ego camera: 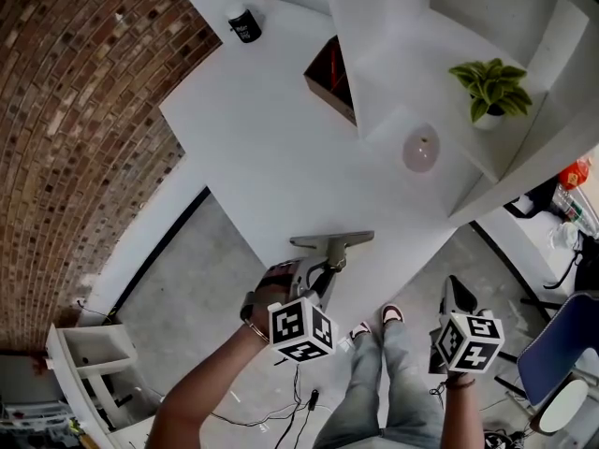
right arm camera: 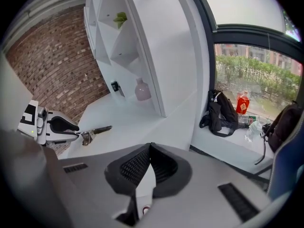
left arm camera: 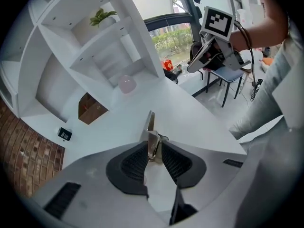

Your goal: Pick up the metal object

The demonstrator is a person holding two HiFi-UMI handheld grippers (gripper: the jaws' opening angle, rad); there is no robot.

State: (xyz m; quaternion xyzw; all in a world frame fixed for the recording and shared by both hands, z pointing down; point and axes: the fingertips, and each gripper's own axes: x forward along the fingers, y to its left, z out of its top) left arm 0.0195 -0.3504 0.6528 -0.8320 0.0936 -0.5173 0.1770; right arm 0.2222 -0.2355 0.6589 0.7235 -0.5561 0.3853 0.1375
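The metal object point(ego camera: 332, 242) is a flat grey bar with a short handle. It sits at the near edge of the white table point(ego camera: 271, 157). My left gripper point(ego camera: 321, 279) is shut on its handle. In the left gripper view the handle point(left arm camera: 153, 144) is pinched between the dark pads and the bar points away over the table. My right gripper point(ego camera: 456, 299) hangs off the table's edge to the right, shut on nothing, its pads meeting point(right arm camera: 149, 150). The right gripper view shows the left gripper point(right arm camera: 53, 128) with the metal object point(right arm camera: 97, 129) at the left.
A black cup point(ego camera: 245, 23) stands at the table's far end, by a brown box point(ego camera: 331, 77). A pink vase point(ego camera: 421, 149) and a potted plant point(ego camera: 490, 86) sit in the white shelving. A blue chair point(ego camera: 560, 363) is at the right. A backpack point(right arm camera: 221, 112) and a red bottle point(right arm camera: 242, 102) lie under the window.
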